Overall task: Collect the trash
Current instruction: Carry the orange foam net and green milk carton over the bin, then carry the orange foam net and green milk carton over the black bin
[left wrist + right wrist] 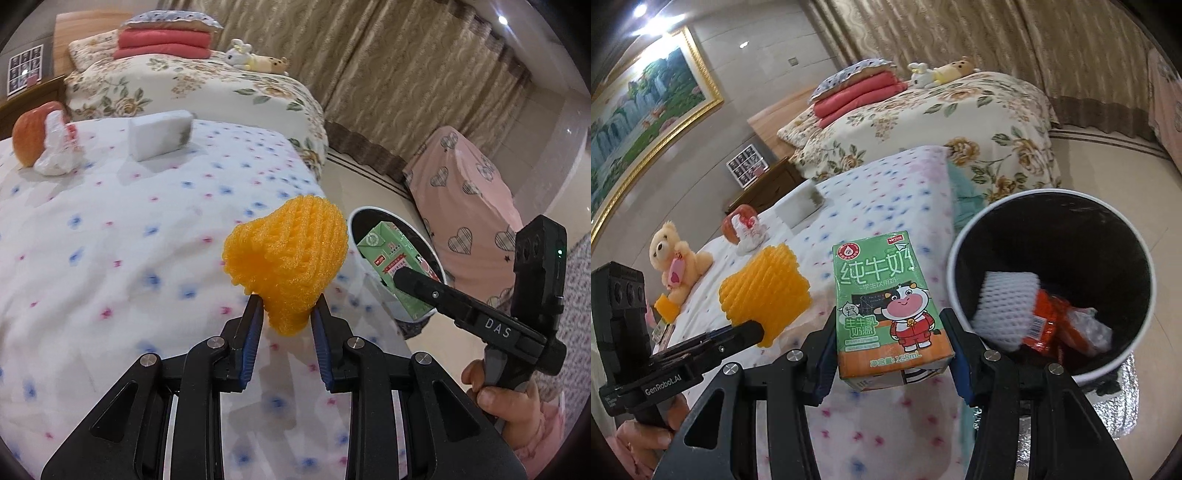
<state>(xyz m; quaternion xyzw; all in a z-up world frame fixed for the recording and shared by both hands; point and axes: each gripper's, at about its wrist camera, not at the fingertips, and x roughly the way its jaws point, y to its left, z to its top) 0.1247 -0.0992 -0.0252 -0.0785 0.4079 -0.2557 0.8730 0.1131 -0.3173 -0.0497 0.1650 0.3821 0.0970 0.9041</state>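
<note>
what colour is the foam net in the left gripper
Orange-yellow foam net, clearest in the left wrist view.

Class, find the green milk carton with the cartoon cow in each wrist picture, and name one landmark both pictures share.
Left wrist: green milk carton at right of centre, in front of the bin's mouth, partly hidden by the other gripper.
Right wrist: bottom centre, between the gripper's fingers.
Shared landmark: the orange foam fruit net.

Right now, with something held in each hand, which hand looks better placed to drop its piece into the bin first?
Right, probably. Its gripper holds the milk carton right beside the bin's rim. The left gripper, clamped on the orange foam net, is farther from the bin, over the bedspread.
</note>
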